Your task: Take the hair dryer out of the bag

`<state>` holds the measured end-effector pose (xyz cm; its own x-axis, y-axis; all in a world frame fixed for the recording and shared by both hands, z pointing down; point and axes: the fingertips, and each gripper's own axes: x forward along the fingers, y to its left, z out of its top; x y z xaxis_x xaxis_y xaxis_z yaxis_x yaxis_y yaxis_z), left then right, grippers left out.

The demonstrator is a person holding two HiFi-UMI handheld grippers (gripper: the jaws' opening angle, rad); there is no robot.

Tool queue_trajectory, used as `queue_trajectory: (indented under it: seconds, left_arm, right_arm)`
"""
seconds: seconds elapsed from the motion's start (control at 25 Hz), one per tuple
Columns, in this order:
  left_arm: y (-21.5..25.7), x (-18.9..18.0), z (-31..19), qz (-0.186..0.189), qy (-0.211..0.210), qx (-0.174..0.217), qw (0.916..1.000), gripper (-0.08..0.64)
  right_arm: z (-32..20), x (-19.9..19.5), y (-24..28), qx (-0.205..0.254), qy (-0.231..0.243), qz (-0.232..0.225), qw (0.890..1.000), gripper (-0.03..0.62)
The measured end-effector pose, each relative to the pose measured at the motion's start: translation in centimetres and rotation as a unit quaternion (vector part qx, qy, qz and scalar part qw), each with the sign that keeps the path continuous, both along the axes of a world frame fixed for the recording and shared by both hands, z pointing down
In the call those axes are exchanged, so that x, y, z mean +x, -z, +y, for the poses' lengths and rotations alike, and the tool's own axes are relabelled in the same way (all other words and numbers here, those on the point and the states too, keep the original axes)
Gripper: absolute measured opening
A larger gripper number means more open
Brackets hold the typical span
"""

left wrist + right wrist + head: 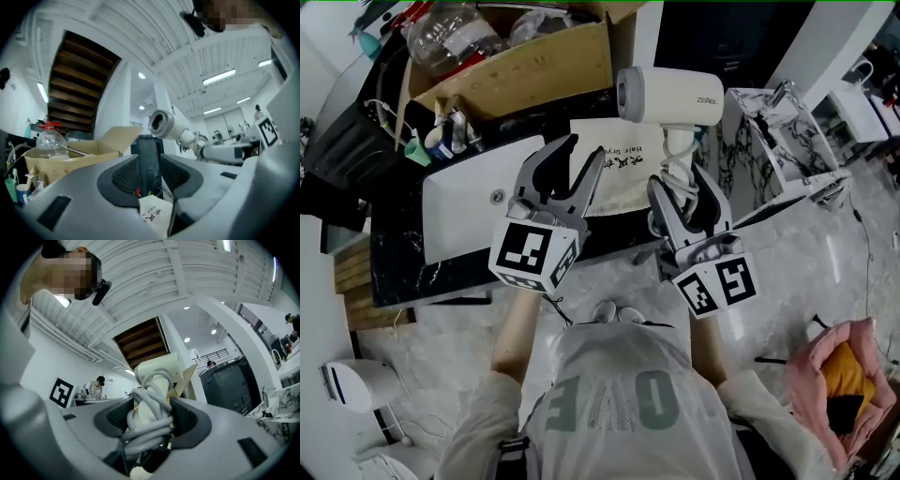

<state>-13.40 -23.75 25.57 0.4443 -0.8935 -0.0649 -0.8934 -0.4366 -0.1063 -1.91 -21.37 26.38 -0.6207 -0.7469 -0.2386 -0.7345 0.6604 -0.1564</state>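
Note:
A white hair dryer (670,96) hangs in the air above the black counter, its barrel lying level. My right gripper (682,183) is shut on its handle, which has the grey cord (150,423) wound round it. The right gripper view shows the dryer's body (161,369) just beyond the jaws. A cream cloth bag (628,178) with dark print lies flat on the counter under both grippers. My left gripper (584,150) hovers left of the dryer, open, with nothing between its pads. In the left gripper view the dryer (164,123) is ahead to the right and a corner of the bag (154,213) shows low down.
A cardboard box (534,61) with clear plastic bottles (450,33) stands at the back of the counter. A white sink (478,202) is set in the counter on the left. A marbled shelf (778,122) is at the right, and a pink bag (844,384) lies on the floor.

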Motion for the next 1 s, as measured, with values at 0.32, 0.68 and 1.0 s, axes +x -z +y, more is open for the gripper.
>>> queue_trajectory:
  seconds: [0.32, 0.68, 1.0]
  left_arm:
    - [2.1, -7.7, 6.1, 0.077, 0.202, 0.093, 0.972, 0.049]
    - [0.3, -9.5, 8.4, 0.059, 0.25, 0.084, 0.9627, 0.035]
    - [0.1, -9.6, 8.7, 0.059, 0.251, 0.084, 0.9624, 0.035]
  right_arm:
    - [1.0, -2.9, -0.2, 0.013, 0.03, 0.006, 0.999, 0.255]
    - [1.6, -4.1, -2.2, -0.016, 0.043, 0.015, 0.999, 0.255]
    - [1.5, -4.2, -2.4, -0.02, 0.046, 0.012, 0.999, 0.255]
